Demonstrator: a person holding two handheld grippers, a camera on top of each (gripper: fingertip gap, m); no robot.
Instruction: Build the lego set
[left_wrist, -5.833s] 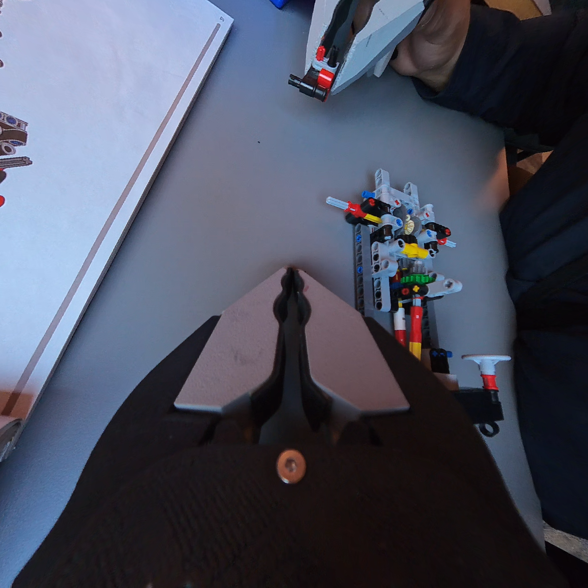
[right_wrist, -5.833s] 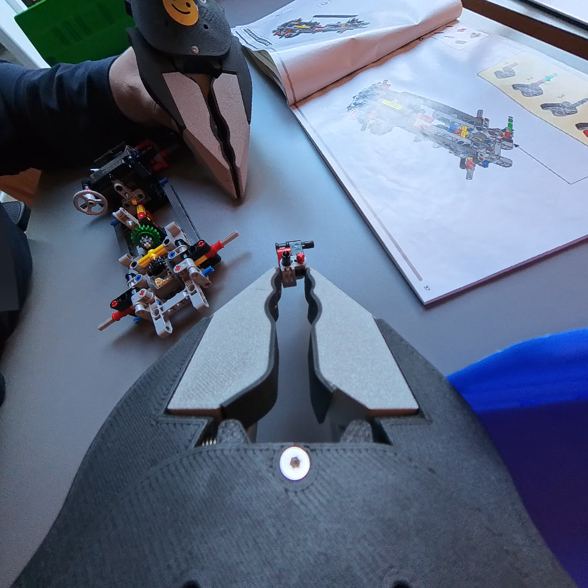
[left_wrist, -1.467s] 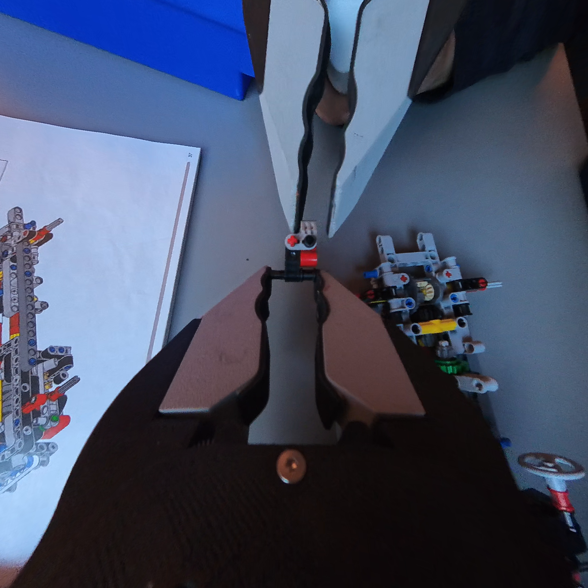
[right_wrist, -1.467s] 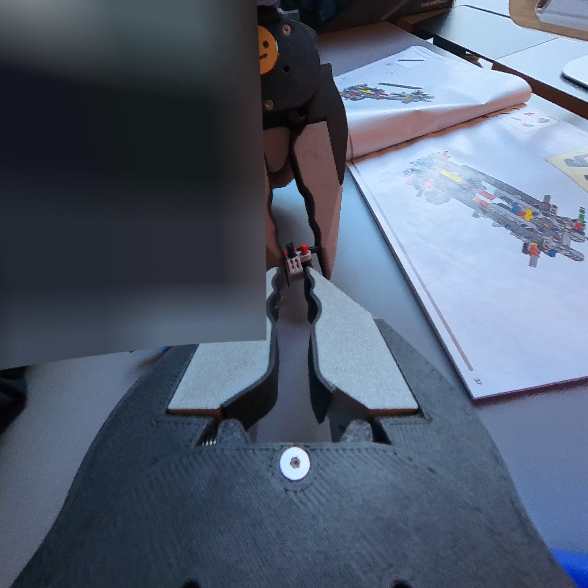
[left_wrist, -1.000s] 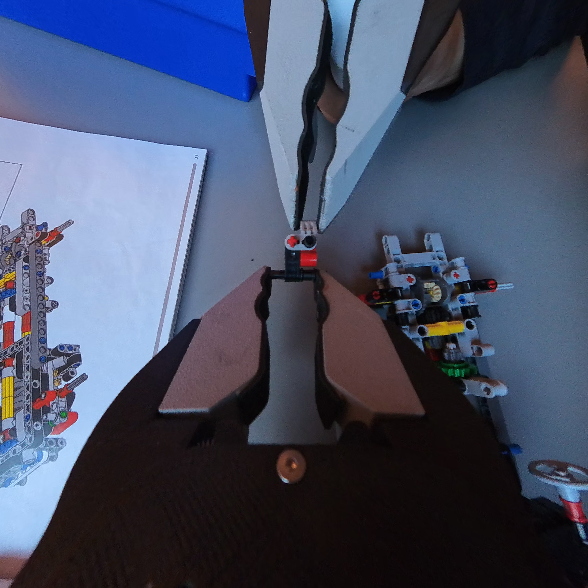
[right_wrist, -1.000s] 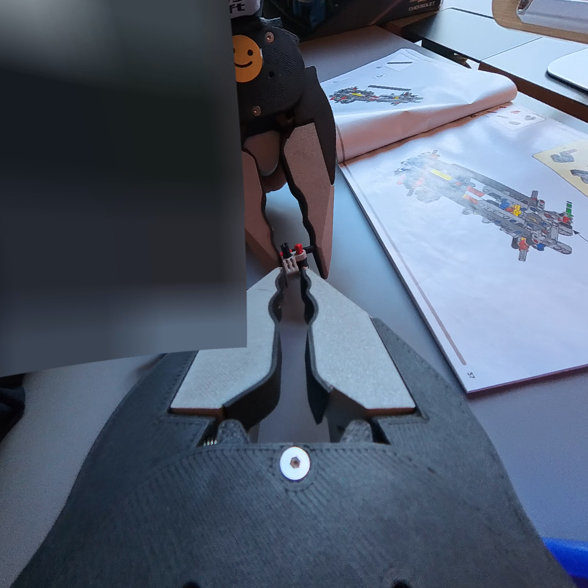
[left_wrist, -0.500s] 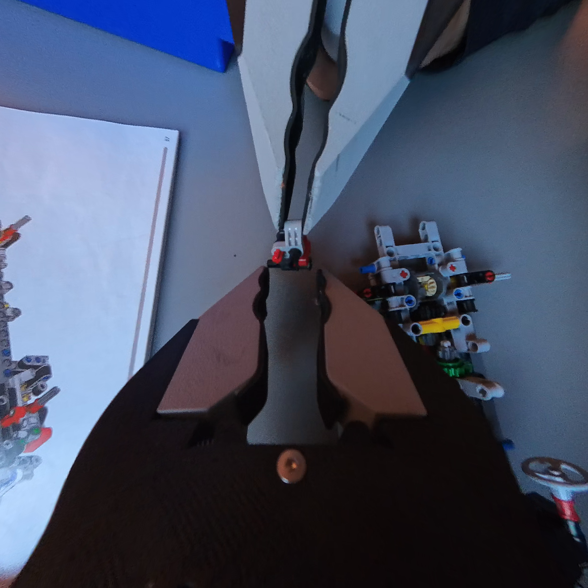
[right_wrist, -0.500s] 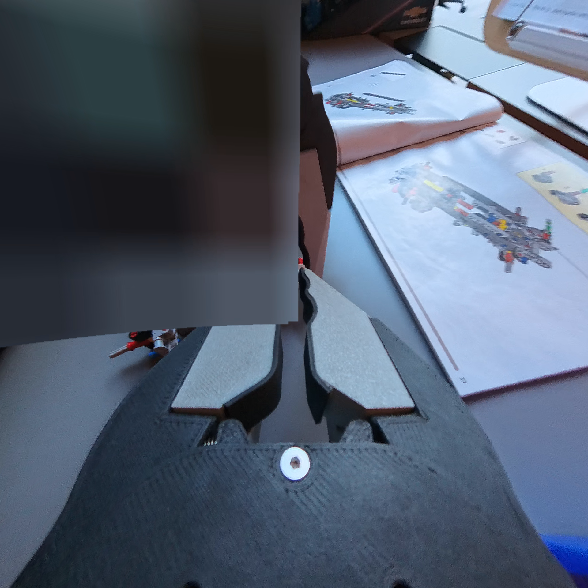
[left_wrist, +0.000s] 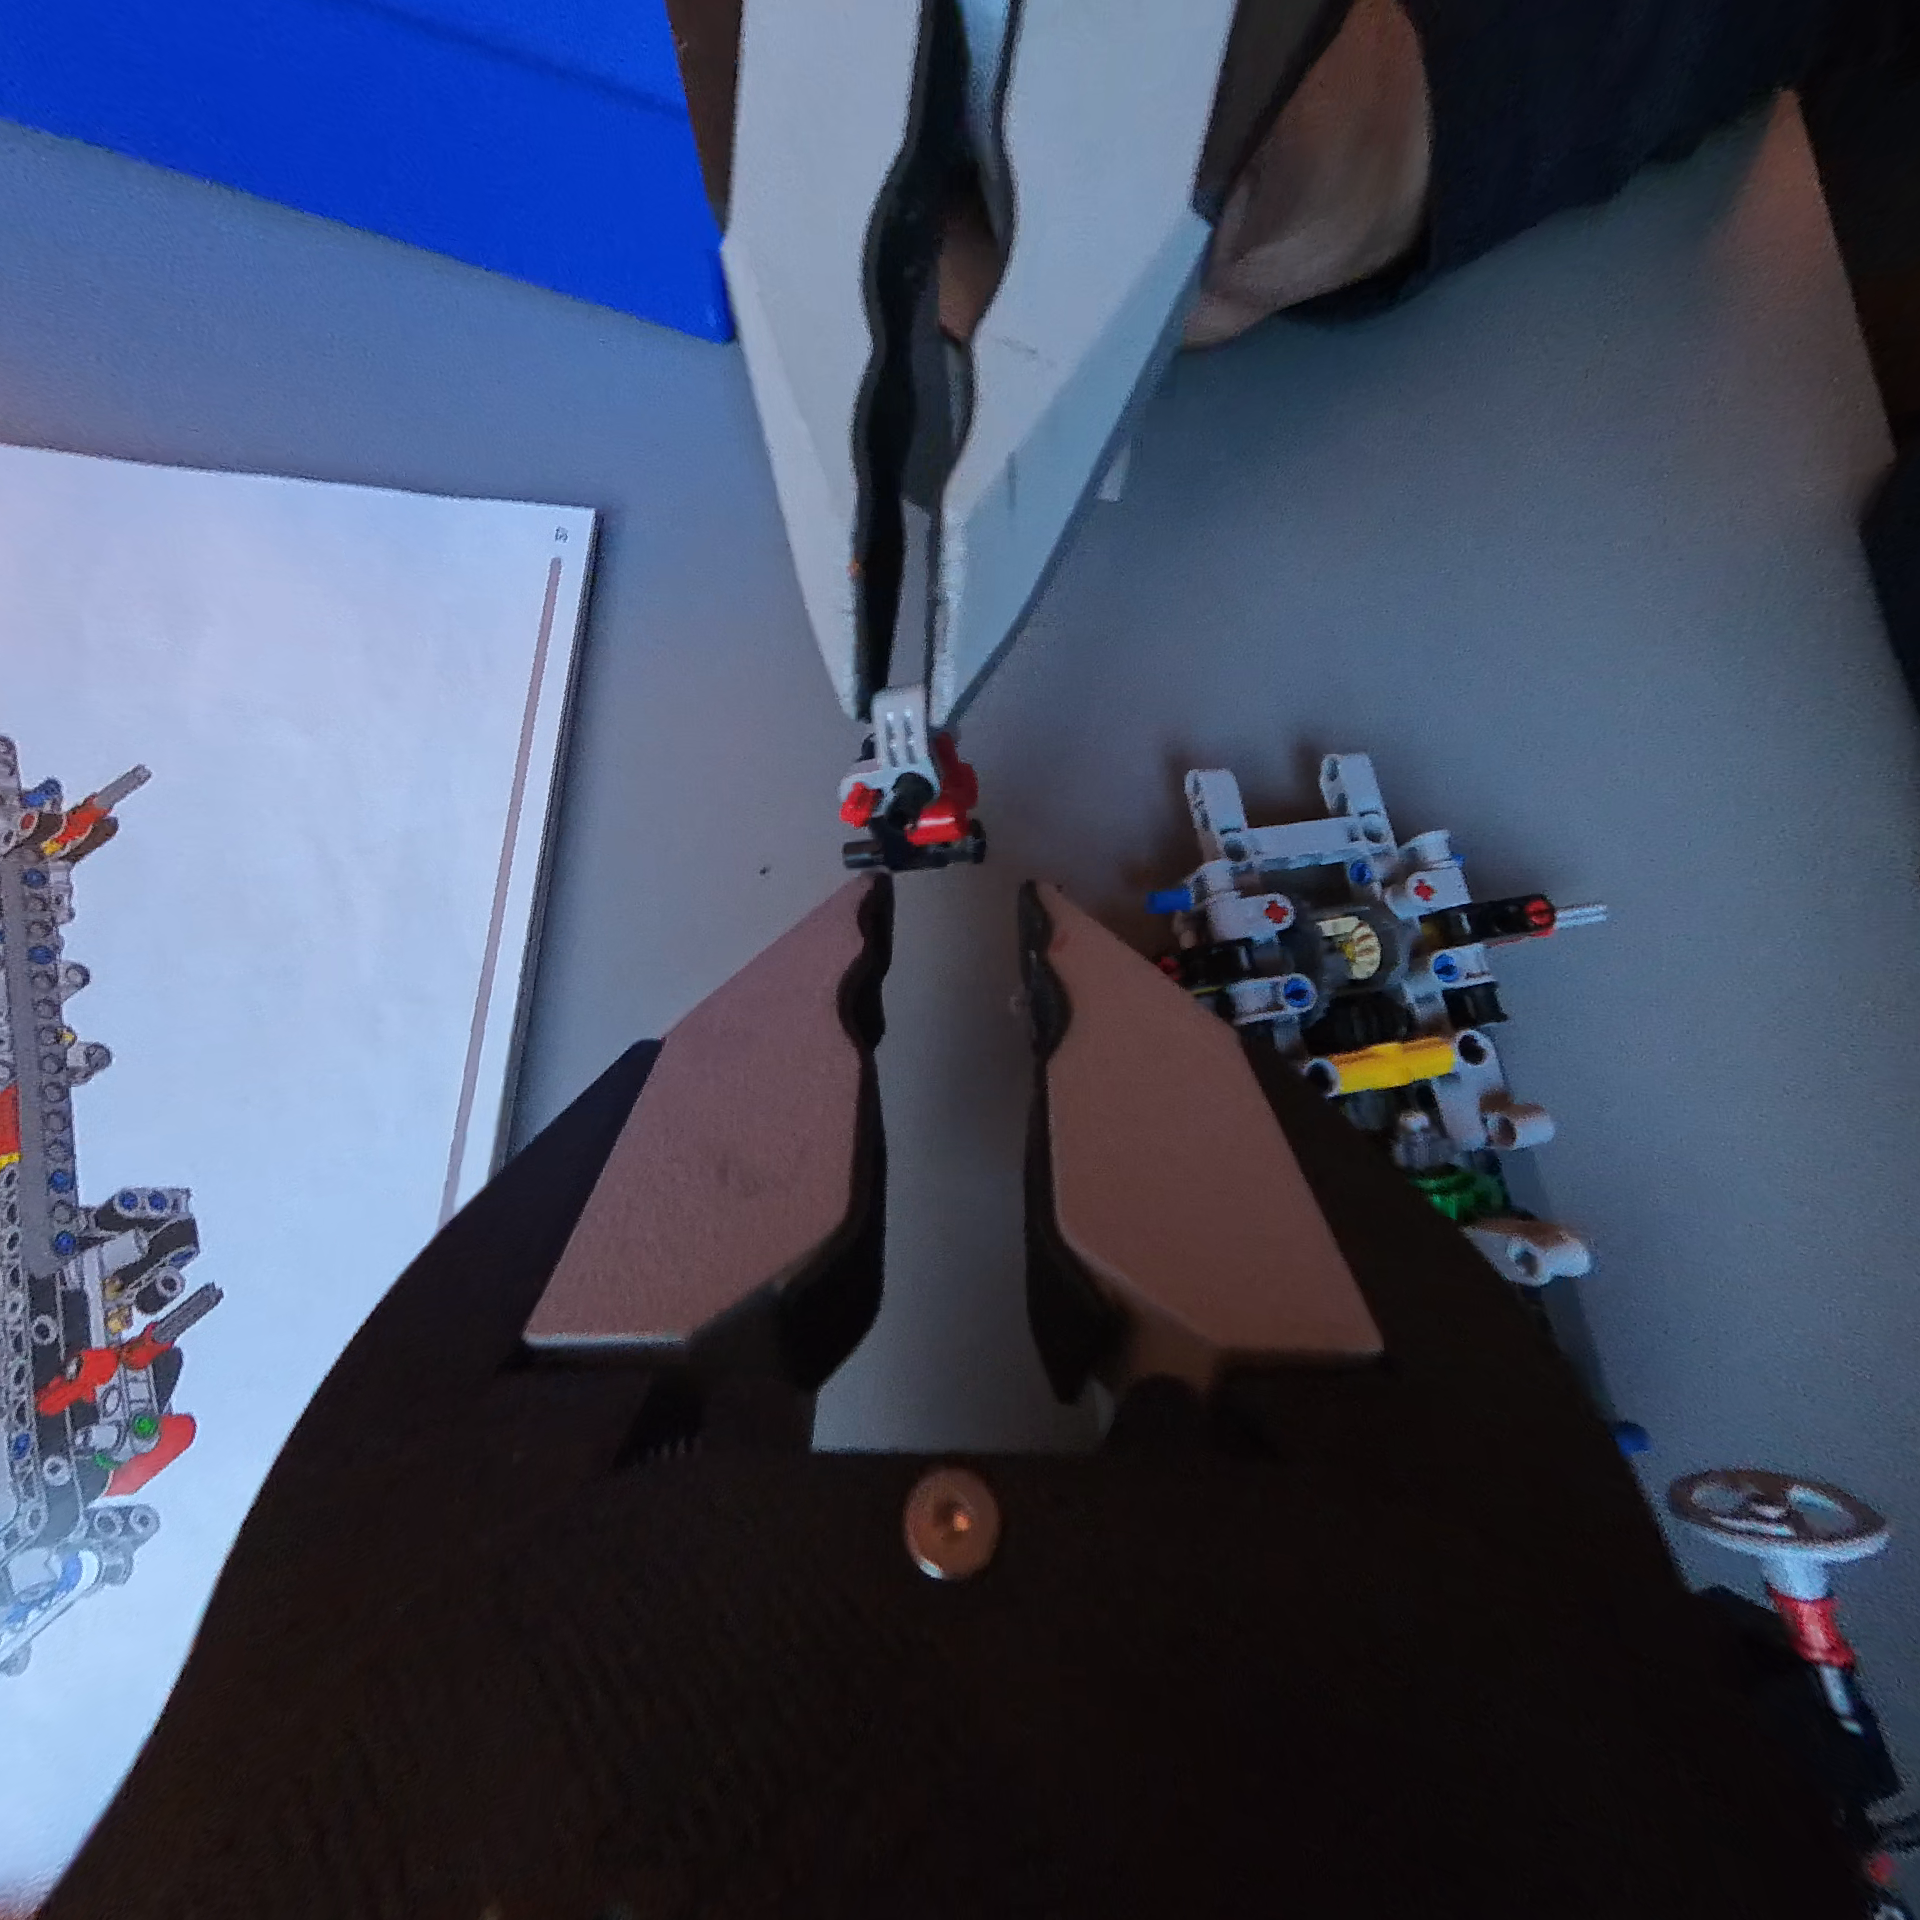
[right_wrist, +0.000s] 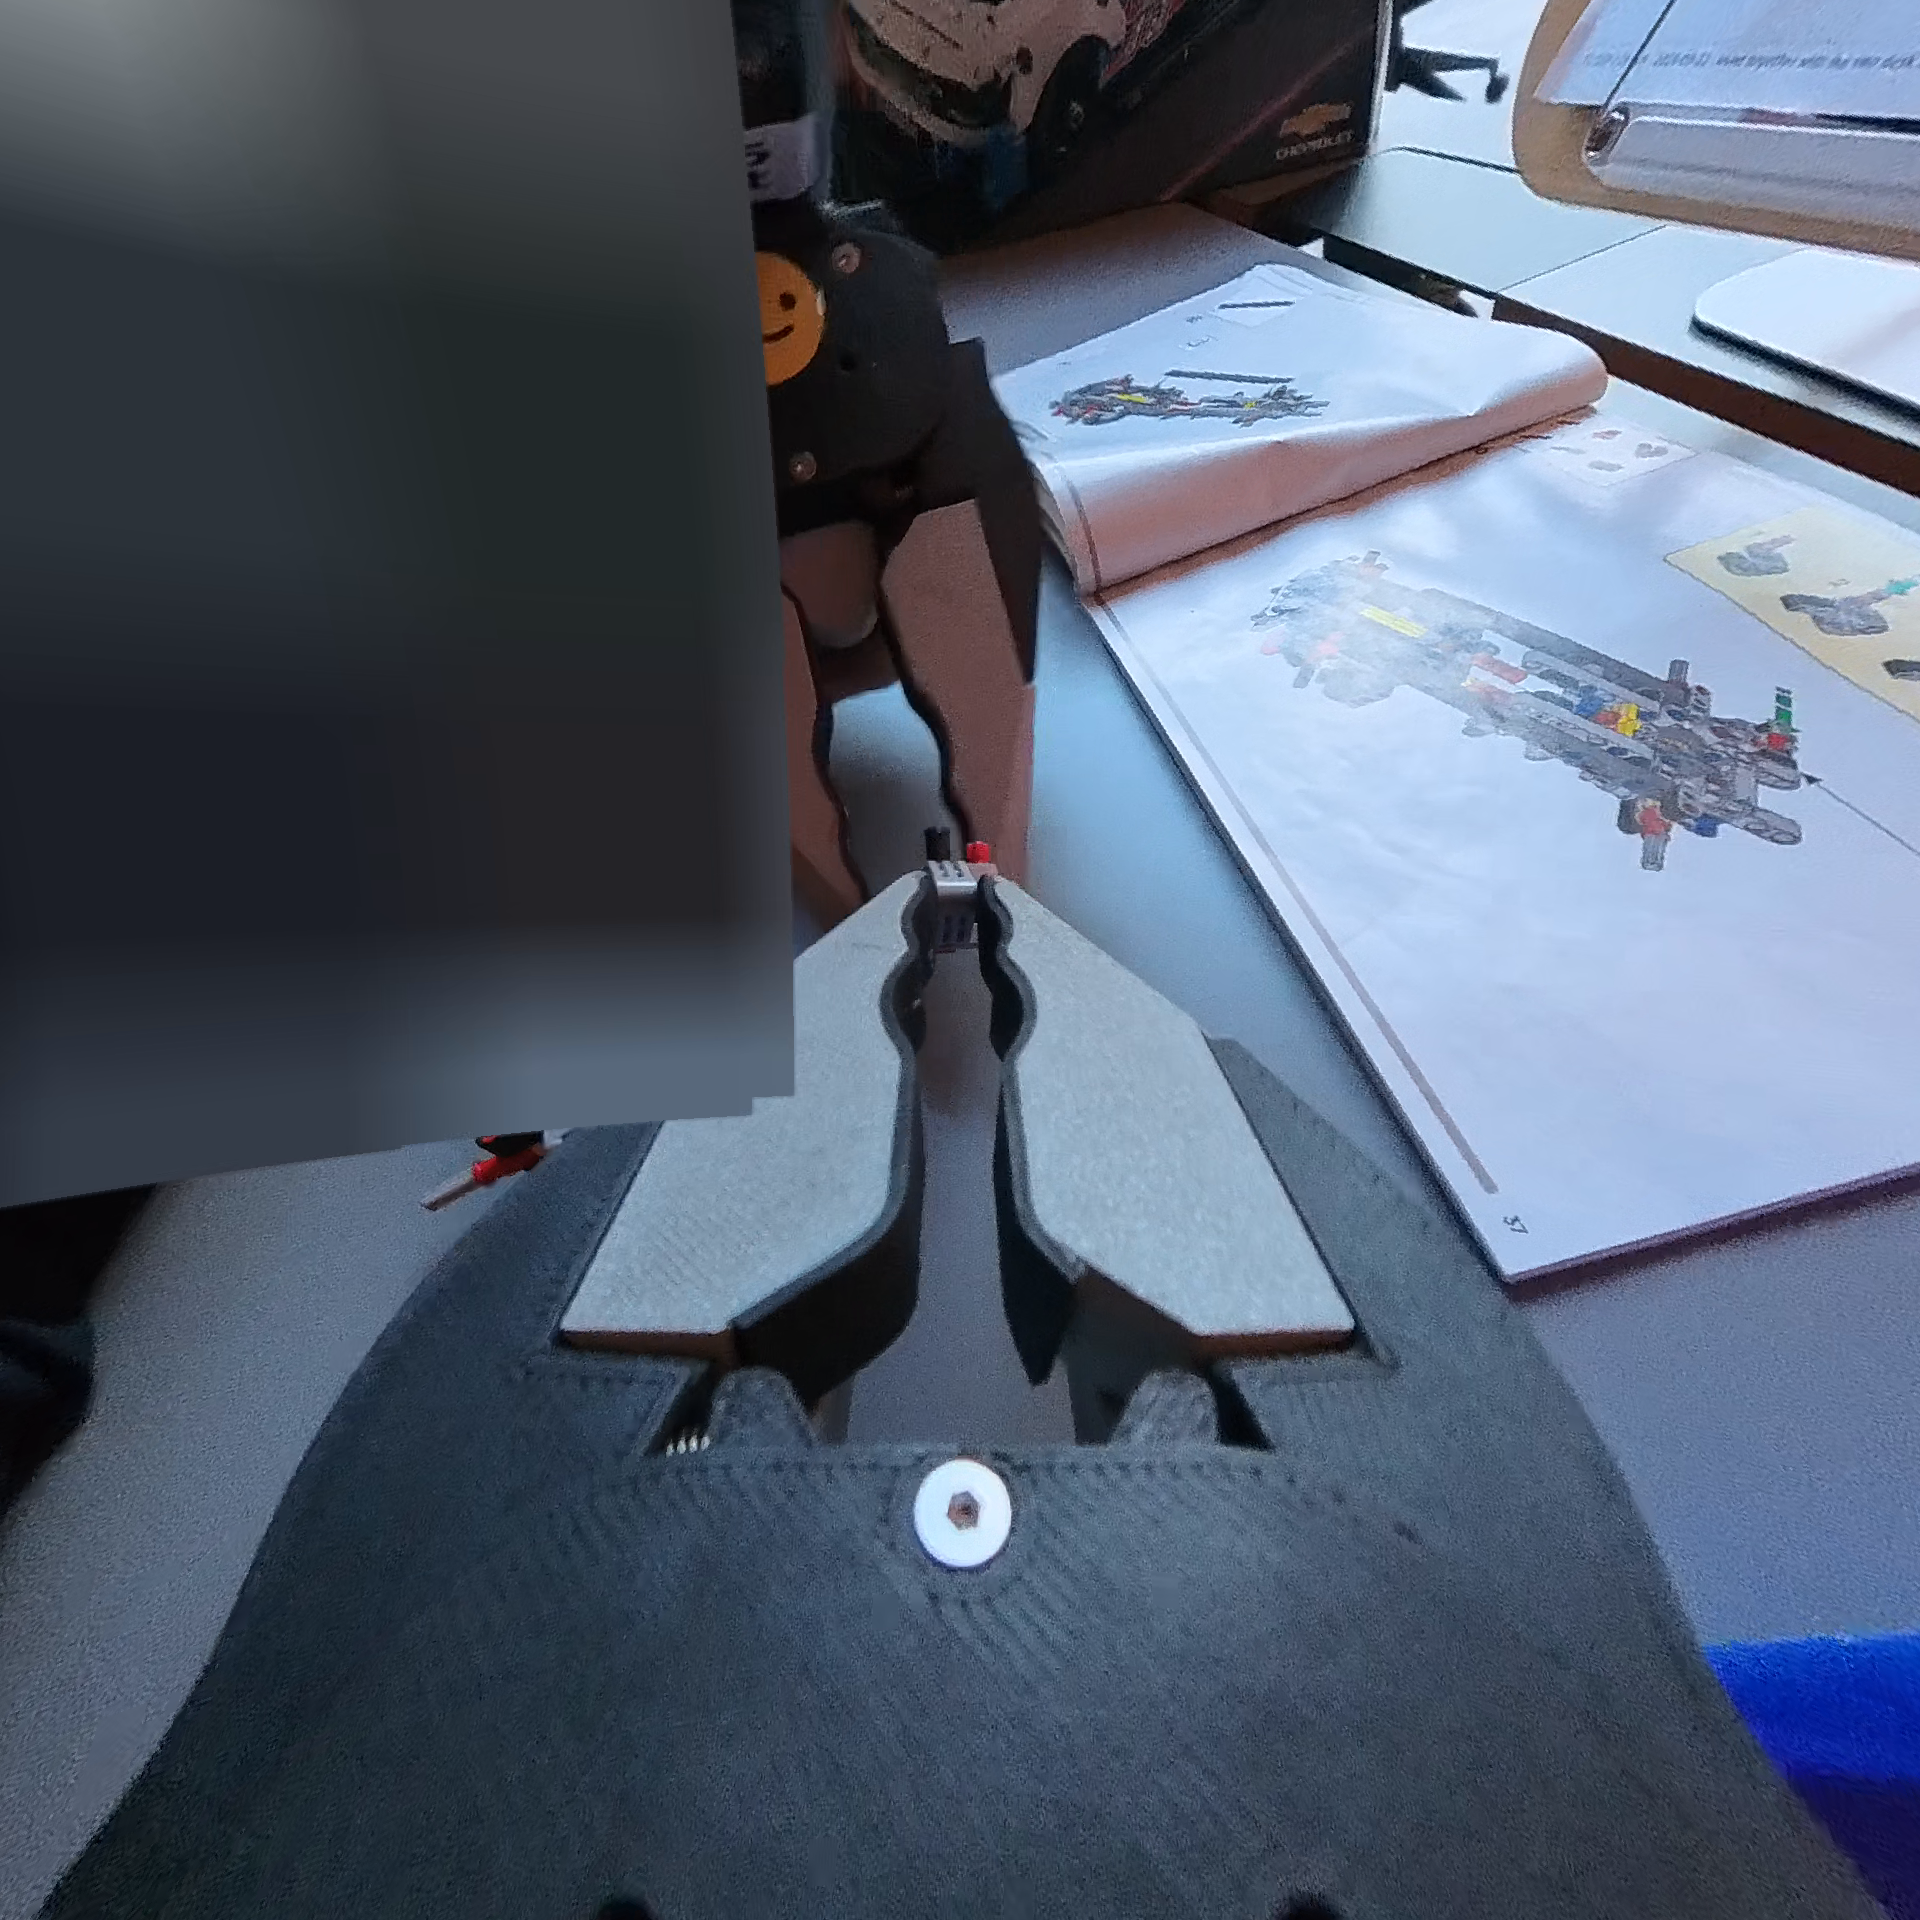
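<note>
Your right gripper (right_wrist: 954, 902) is reaching in level, tips pinching the small grey, red and black brick sub-assembly (left_wrist: 911, 800) above the grey desk (left_wrist: 1455, 623). Your left gripper (left_wrist: 951, 894) is facing it tip-to-tip, jaws parted and holding nothing, just short of the piece.

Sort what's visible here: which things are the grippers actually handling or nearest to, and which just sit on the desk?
In hand or at the tips:
- right gripper, shut on the small grey, red and black brick piece
- left gripper, open, tips just short of that piece

Lying about:
- larger brick assembly
- open instruction booklet
- blue bin
- grey wheel part
</note>
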